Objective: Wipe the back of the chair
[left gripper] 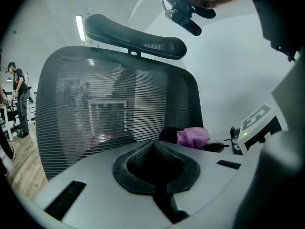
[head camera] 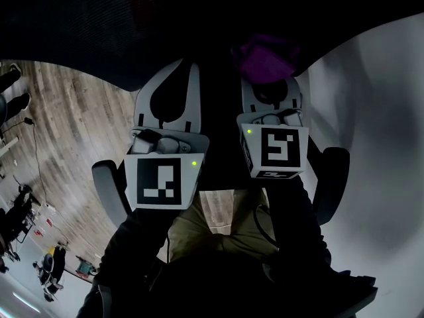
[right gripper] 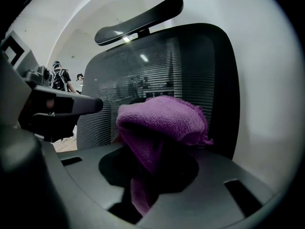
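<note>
So the chair back [right gripper: 200,66] stood upright, filling the top of the head view as a dark sheet. Its mesh ribs ran side to side, and the headrest [left gripper: 138,32] lay crossways along the top, long axis horizontal.

Both tools pointed up the frame at it, side by side and near each other, marker cubes toward the bottom. The right gripper [head camera: 270,88] was clamped down on a purple cloth [right gripper: 164,118]. The cloth was bunched into a lump over the jaw tips, with a tail hanging down into the hollow between them. It sat just in front of the mesh, though I couldn't tell if it was actually touching. The left gripper [left gripper: 153,144] had its jaws together at the tips with nothing in them, aimed at the lower mesh.

There was wooden floor [head camera: 73,131] at the left of the head view, and a person [left gripper: 19,99] stood at the far left edge of the left gripper view.
</note>
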The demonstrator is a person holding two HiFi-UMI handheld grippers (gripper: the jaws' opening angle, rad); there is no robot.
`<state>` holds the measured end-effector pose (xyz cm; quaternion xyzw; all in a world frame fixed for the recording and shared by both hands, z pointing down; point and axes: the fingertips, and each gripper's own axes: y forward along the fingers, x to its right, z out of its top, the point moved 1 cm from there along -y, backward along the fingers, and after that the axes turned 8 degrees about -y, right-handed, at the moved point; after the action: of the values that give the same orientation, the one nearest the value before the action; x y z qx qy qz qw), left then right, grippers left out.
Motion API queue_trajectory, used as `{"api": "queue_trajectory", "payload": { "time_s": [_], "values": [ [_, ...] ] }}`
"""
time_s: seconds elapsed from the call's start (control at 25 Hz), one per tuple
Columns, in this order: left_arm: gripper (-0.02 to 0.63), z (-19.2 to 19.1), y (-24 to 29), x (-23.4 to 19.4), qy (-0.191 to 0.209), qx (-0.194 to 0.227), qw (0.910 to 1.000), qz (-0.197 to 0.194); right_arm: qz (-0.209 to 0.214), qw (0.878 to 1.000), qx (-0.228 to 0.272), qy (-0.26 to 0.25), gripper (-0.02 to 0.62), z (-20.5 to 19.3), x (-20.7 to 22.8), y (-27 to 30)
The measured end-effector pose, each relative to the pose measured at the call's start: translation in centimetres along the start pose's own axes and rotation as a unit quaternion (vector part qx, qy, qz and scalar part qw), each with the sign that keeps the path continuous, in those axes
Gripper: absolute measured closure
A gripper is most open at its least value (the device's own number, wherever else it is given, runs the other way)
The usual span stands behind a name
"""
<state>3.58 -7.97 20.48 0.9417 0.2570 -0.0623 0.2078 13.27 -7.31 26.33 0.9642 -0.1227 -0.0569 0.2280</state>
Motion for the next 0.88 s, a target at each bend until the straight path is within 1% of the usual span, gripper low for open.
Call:
{"api": "queue_trajectory", "payload": {
  "time_s": [0.52, 0.88],
  "values": [
    [0.597, -0.5, 2.0, 2.8, 0.008, -0.004, 0.9997, -0.024, -0.021, 1.0, -0.005, 0.015, 0.506, -1.2, 3.0, -0.9],
    [0.597, -0.5, 2.8, 4.1, 0.011, -0.006, 0.9994, -0.033, -0.041, 0.999, -0.01, 0.018, 0.506, -1.8, 5.1, -1.5]
  ]
}}
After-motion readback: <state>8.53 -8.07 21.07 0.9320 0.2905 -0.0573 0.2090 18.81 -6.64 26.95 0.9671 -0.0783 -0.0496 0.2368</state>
